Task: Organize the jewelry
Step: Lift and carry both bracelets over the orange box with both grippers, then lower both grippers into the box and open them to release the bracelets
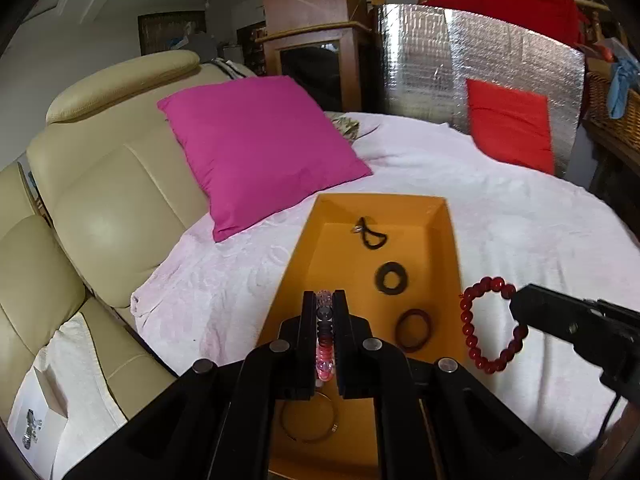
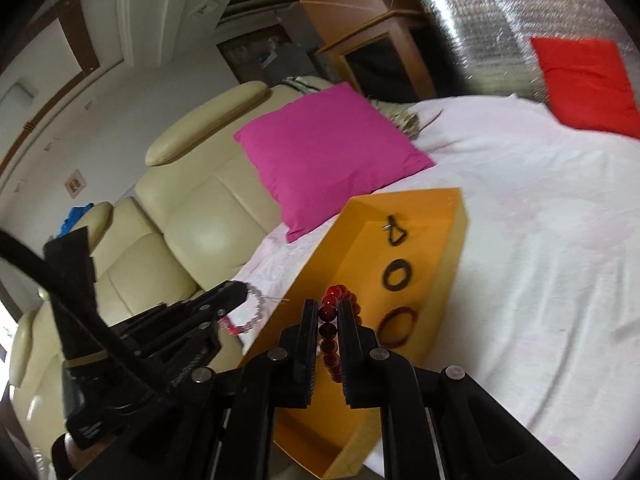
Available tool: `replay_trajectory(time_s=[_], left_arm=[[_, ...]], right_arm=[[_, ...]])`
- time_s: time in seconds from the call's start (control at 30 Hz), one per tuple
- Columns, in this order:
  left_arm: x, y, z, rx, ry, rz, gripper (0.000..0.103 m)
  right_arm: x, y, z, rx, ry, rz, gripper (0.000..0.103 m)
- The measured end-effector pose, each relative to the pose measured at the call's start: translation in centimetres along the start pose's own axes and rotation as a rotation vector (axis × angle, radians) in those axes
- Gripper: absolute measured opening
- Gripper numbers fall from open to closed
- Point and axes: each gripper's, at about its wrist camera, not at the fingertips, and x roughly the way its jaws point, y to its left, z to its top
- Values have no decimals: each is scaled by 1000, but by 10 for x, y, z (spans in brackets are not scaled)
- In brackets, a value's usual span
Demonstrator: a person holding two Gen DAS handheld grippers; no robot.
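Pink-clear bead bracelet point(image 1: 324, 336) is clamped by left hand-held gripper point(image 1: 324, 300) over orange tray point(image 1: 296, 264); red bead bracelet point(image 2: 330, 332) is pinched by right hand-held gripper point(image 2: 325, 308) at tray's near-right edge, above bed.

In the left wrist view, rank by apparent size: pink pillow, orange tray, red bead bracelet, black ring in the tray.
1. pink pillow
2. orange tray; nearer the camera and partly hidden, so this order is unsure
3. red bead bracelet
4. black ring

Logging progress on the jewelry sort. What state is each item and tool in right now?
Left tool: shut on pink bead bracelet, over orange tray.
Right tool: shut on red bead bracelet, held up.
Black ring, brown bangle, thin bangle, black cord: lying in tray.
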Motion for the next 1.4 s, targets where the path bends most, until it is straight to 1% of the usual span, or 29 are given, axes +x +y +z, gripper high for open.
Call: replay_trajectory(time_s=[0.27, 0.43, 0.53, 0.6, 0.7, 0.87, 1.07, 1.4], left_arm=[[36, 9, 0, 20, 67, 38, 8], [59, 10, 4, 38, 106, 28, 8], [72, 14, 11, 43, 120, 28, 8], [80, 13, 16, 65, 124, 51, 8], [90, 9, 22, 95, 131, 72, 8], [106, 2, 29, 147, 151, 99, 8], [126, -6, 36, 204, 172, 109, 7], [164, -12, 38, 233, 234, 117, 8]], right_arm=[[37, 3, -14, -8, 71, 113, 11], [56, -4, -25, 0, 116, 188, 11], [66, -9, -31, 20, 166, 240, 11], [73, -11, -34, 43, 201, 272, 11], [78, -12, -35, 55, 227, 300, 11], [83, -10, -39, 59, 251, 315, 11], [86, -12, -39, 62, 260, 320, 11], [103, -24, -43, 138, 301, 349, 11]])
